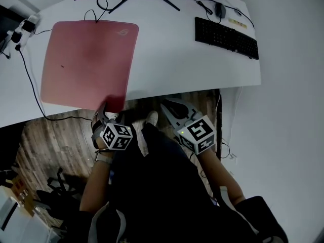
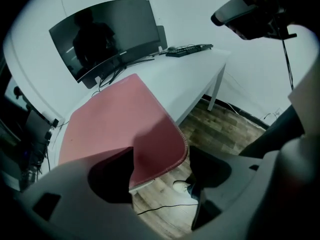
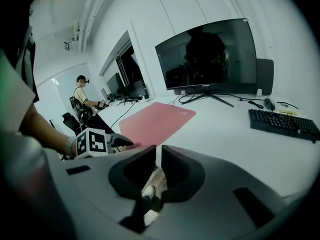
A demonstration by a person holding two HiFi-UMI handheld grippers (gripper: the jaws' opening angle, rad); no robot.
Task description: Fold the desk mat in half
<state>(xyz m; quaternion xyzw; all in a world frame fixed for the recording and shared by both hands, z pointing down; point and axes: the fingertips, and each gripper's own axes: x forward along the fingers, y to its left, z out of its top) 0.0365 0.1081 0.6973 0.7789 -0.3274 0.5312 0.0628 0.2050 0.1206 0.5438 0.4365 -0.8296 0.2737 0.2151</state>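
Reading desk mat (image 1: 88,59) as thin, soft and floppy: pink cloth top, stitched edge, rounded corners. It lies flat on the left part of the white table (image 1: 177,65), with its near right corner poking just past the front edge. Left tool (image 1: 107,115) is released, jaws wide around that corner, not pinching. Right tool (image 1: 169,110) is clenched on nothing, off the table. Best hold is probably that overhanging corner; expect sag, so lift the other near corner too

A white rectangular desk (image 1: 167,49) carries a flat pink fabric desk mat (image 1: 88,59) on its left side, with the mat's near corner overhanging the edge. A black keyboard (image 1: 226,37) lies at the right.
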